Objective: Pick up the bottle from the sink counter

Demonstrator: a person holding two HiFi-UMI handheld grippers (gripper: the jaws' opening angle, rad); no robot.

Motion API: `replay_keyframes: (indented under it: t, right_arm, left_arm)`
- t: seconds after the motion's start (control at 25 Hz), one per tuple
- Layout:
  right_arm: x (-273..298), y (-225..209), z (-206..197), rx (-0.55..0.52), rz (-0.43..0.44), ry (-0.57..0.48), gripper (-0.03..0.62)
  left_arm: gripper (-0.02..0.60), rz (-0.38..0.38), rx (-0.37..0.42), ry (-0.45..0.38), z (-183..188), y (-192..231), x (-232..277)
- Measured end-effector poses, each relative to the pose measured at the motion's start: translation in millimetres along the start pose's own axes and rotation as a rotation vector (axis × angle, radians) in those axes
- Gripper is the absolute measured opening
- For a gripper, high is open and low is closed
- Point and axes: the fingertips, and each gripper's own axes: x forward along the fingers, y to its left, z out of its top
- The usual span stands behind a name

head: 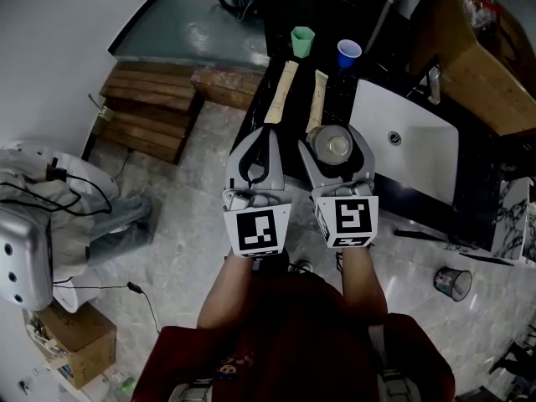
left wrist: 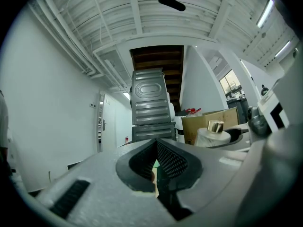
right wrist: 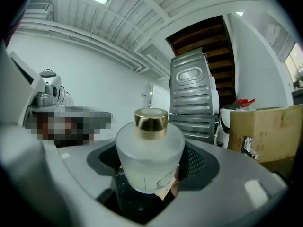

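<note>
The bottle is a squat frosted-glass one with a gold cap, and it stands upright between the jaws of my right gripper, which is shut on its body. From the head view the bottle is seen top-down inside the right gripper, held above the near edge of the black sink counter. My left gripper is level with it on the left, its jaws closed together with nothing in them. In the left gripper view that gripper has its pads meeting, and the bottle shows at the right.
The counter holds a white basin with a faucet, a green cup, a blue cup and two long beige packets. Wooden steps lie to the left. A mesh cup sits on the floor at the right.
</note>
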Motion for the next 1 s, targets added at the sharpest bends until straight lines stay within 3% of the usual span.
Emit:
replay_keyframes:
  t: [0.56,1.0]
  right_arm:
    - [-51.0,-19.2,55.2,-0.028,-0.032,-0.119,0.336]
    - [-55.4,-16.9,72.1,-0.07,-0.038,-0.197,0.336]
  left_arm:
    - [0.003,0.005,-0.002,-0.1,55.2,-28.1,-14.9]
    - [0.003,0.012,-0.014,-0.14,54.2,-27.2,-19.8]
